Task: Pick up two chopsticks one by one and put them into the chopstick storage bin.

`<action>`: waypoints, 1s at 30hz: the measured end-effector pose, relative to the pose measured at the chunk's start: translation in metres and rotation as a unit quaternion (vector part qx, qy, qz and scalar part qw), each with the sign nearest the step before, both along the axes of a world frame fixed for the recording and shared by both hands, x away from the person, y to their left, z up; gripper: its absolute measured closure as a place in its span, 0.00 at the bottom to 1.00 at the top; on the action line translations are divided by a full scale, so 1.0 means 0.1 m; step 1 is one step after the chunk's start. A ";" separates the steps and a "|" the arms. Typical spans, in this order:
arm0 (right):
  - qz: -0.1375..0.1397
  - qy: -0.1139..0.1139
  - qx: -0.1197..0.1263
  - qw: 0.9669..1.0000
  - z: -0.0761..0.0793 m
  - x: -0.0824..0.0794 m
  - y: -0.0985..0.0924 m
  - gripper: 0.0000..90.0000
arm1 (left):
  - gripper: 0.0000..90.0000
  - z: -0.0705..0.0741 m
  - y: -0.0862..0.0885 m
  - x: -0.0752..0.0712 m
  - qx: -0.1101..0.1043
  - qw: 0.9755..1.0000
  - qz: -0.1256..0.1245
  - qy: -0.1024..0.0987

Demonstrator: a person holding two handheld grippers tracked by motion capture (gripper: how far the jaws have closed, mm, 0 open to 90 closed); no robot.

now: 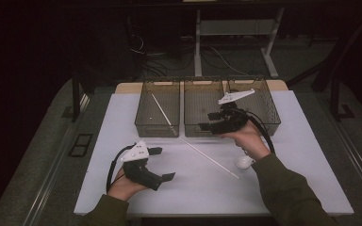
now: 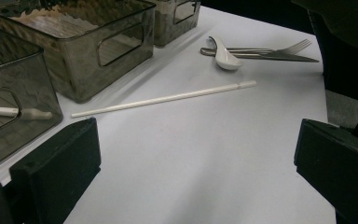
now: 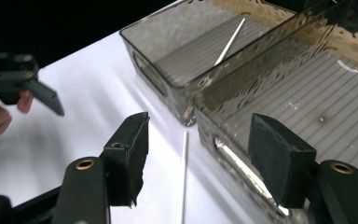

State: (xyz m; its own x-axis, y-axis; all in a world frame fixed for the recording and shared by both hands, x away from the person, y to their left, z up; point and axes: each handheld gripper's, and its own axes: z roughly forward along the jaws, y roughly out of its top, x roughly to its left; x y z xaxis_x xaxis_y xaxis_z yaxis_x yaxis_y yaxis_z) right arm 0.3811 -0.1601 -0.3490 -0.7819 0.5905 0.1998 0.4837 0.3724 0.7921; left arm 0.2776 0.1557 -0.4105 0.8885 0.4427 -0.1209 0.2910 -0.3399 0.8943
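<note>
White table (image 1: 122, 141) bearing three smoked-plastic bins in a row at its far edge: left bin (image 1: 158, 109), middle bin (image 1: 202, 108) and right bin (image 1: 259, 106). The left bin holds one white chopstick (image 1: 161, 109); a second chopstick (image 1: 209, 157) lies on the table in front of the bins. Right gripper (image 1: 209, 121), jaws spread and empty, hovers at the middle bin's near wall. Left gripper (image 1: 162, 164), jaws spread and empty, sits near the table's front. A white spoon (image 2: 224, 56), fork (image 2: 279, 47) and knife (image 2: 279, 57) lie together.
</note>
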 end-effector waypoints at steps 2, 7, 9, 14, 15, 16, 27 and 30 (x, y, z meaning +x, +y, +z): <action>0.002 -0.002 -0.001 1.000 -0.01 -0.06 -0.04 0.43 | 0.00 0.00 0.00 0.00 0.000 1.000 0.000 -0.001; 0.005 -0.009 -0.008 1.000 -0.04 -0.19 -0.14 0.43 | 0.00 0.00 -0.01 -0.01 0.000 1.000 0.001 -0.001; 0.007 -0.009 -0.008 1.000 -0.06 -0.25 -0.18 0.43 | 0.00 0.00 -0.01 -0.01 0.001 1.000 0.001 -0.001; 0.016 -0.008 -0.018 1.000 -0.13 -0.38 -0.22 0.43 | 0.00 0.00 -0.02 -0.01 0.001 1.000 0.002 -0.001; 0.018 -0.008 -0.020 1.000 -0.15 -0.41 -0.23 0.43 | 0.00 0.00 -0.02 -0.01 0.001 1.000 0.003 -0.001; 0.018 -0.008 -0.021 1.000 -0.17 -0.43 -0.23 0.44 | 0.00 0.00 -0.02 -0.01 0.001 1.000 0.003 -0.001; 0.023 -0.003 -0.047 0.999 -0.36 -0.54 -0.27 0.50 | 0.00 0.00 -0.02 -0.02 0.009 1.000 0.000 -0.005; 0.027 0.001 -0.062 0.998 -0.42 -0.54 -0.25 0.55 | 0.00 0.00 -0.02 -0.01 0.009 1.000 -0.001 -0.007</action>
State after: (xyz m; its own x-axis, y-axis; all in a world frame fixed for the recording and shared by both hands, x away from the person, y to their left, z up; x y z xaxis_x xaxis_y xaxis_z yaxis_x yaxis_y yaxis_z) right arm 0.3270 -0.1848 -0.3905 -0.8131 0.5676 0.1294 0.4614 0.4928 0.7378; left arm 0.2763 0.1540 -0.4110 0.8908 0.4432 -0.0997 0.2776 -0.3573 0.8918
